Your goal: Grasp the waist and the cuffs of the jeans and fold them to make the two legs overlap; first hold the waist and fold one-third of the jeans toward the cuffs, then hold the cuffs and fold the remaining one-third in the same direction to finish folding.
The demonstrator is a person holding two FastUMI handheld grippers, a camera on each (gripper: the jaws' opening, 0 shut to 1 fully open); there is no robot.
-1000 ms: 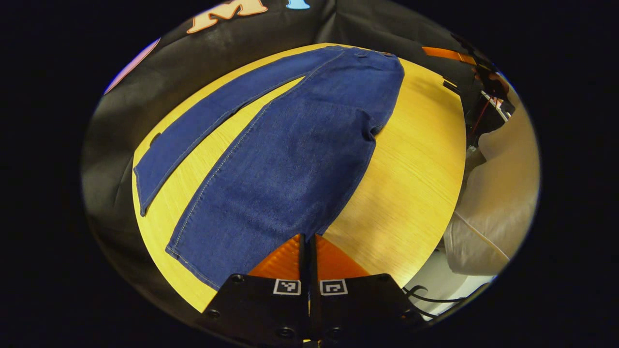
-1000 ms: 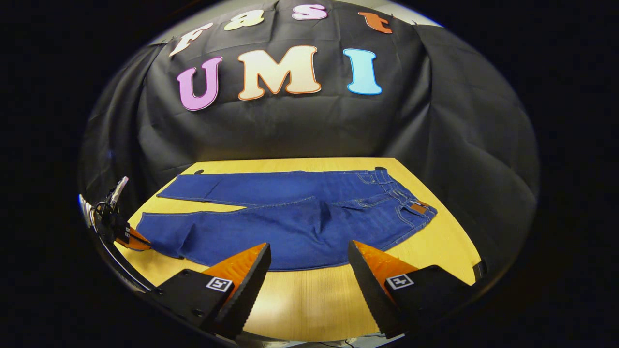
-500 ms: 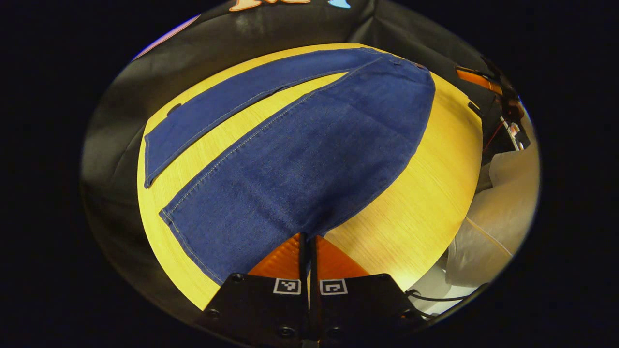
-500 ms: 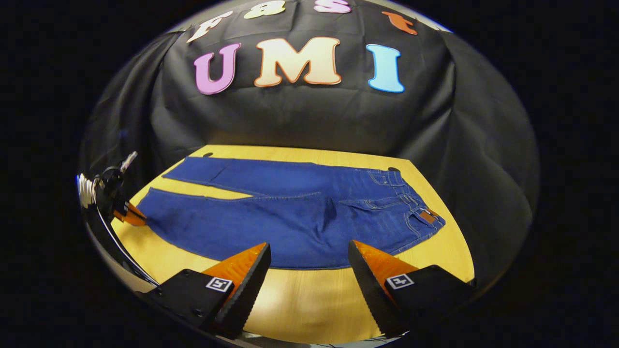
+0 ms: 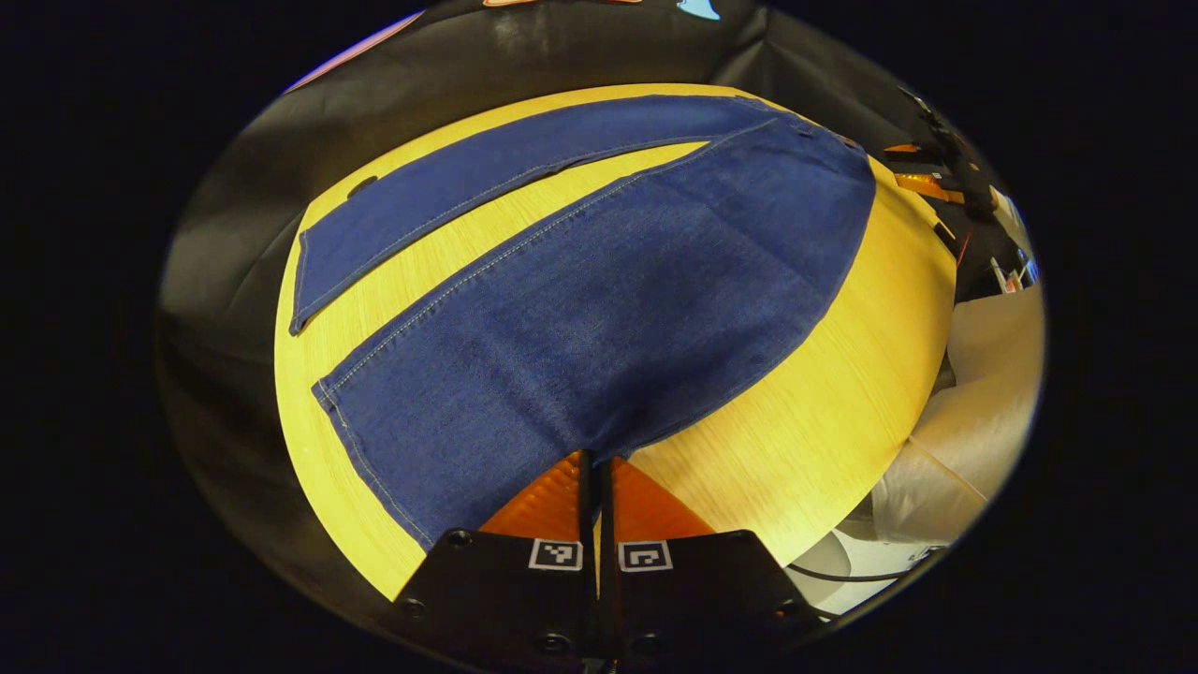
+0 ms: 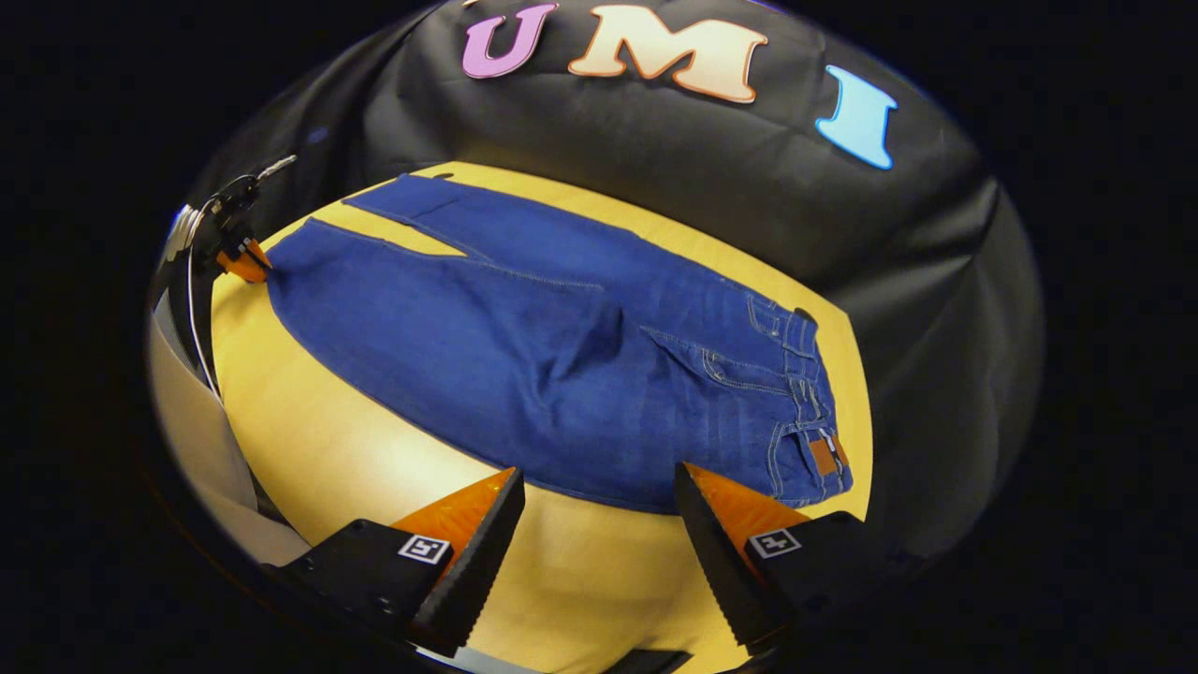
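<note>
Table: wooden top (image 5: 824, 374), set against the black cloth wall (image 6: 655, 168) of the booth.
Left claw: my left claw (image 5: 596, 463) has its fingers pressed together on the near corner of the cuff of the near leg; from the right gripper view it (image 6: 245, 265) sits at the far left end of the table, at the cuff's corner.
Right claw: my right claw (image 6: 599, 505) has its fingers spread wide apart, holding nothing, hanging over the table's near edge just short of the seat of the jeans.
Jeans: blue jeans (image 6: 524, 337) lie flat along the table, legs split in a narrow V.
Near leg: runs from my left claw up toward the waist (image 6: 814, 402).
Far leg: lies (image 5: 487, 178) beside the wall, apart from the near one.
Person: a pale sleeve (image 5: 973, 412) shows off the table's right edge.
</note>
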